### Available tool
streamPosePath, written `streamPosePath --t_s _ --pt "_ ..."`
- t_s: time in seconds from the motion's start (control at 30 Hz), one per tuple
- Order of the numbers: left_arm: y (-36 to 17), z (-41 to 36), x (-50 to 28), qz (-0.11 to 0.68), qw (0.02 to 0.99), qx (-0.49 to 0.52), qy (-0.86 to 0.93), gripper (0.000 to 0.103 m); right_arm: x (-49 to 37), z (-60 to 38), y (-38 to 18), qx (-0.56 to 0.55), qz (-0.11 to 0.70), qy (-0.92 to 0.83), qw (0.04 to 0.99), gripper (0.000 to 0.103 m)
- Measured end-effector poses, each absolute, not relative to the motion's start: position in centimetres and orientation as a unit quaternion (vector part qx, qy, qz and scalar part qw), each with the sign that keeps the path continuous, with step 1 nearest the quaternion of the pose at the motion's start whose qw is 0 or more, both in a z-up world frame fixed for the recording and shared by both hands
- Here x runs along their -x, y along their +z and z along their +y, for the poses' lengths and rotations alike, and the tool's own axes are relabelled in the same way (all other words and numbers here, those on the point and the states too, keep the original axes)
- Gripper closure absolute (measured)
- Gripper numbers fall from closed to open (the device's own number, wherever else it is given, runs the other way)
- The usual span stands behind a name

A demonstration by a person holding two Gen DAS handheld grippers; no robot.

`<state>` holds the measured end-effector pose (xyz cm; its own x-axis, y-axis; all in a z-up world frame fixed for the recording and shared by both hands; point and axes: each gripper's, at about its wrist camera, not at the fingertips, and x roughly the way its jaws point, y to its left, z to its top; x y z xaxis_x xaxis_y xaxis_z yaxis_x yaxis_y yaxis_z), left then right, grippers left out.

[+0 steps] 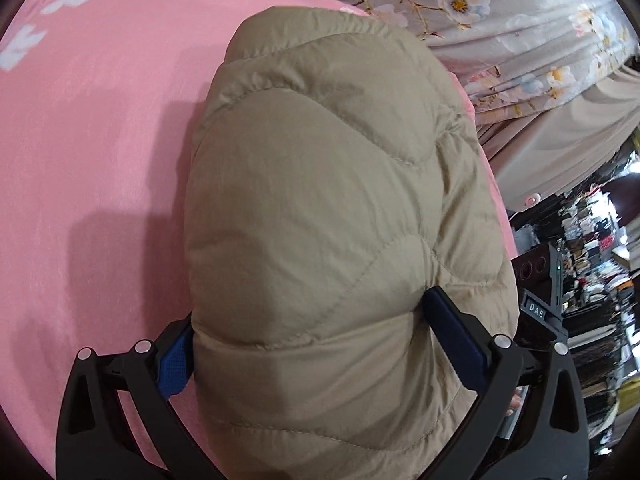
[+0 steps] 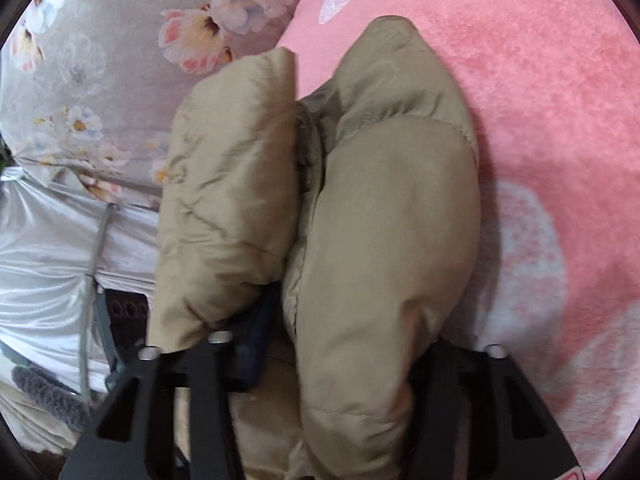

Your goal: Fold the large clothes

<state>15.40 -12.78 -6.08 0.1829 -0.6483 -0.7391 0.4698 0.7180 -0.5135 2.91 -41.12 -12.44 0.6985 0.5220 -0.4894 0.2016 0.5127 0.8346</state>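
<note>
Soft even light, fisheye-bent edges, slight blur.

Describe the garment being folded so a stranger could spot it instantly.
Start at the pink fleece blanket covering the bed, beside the grey floral bedding. On it lies the beige quilted puffer jacket: puffy, plain, stitched in curved seams, unlike the flat printed fabrics around it.

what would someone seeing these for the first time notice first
A puffy beige quilted jacket fills the middle of both views, bulging out between the jaws of the left gripper and the right gripper. Behind it lies a bright pink blanket, with grey floral bedding along its edge.
</note>
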Motion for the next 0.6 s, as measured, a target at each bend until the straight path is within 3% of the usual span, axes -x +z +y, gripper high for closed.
streamPosePath --t_s 0.07,0.17,0.6 --pt "-4.9 -13.0 -15.0 0.506 0.777 0.071 -0.367 0.014 -2.7 -40.7 -11.5 -0.475 0.360 0.096 0.797 0.083" --pt "-2.8 -12.9 -14.7 0.472 0.794 0.054 -0.379 0.024 -2.4 -40.1 -9.5 -0.457 0.331 0.087 0.821 0.087" --pt "8.3 -7.6 -18.1 0.302 0.878 -0.012 -0.370 0.028 -9.5 -33.0 2.7 -0.308 0.228 0.091 0.919 0.088"
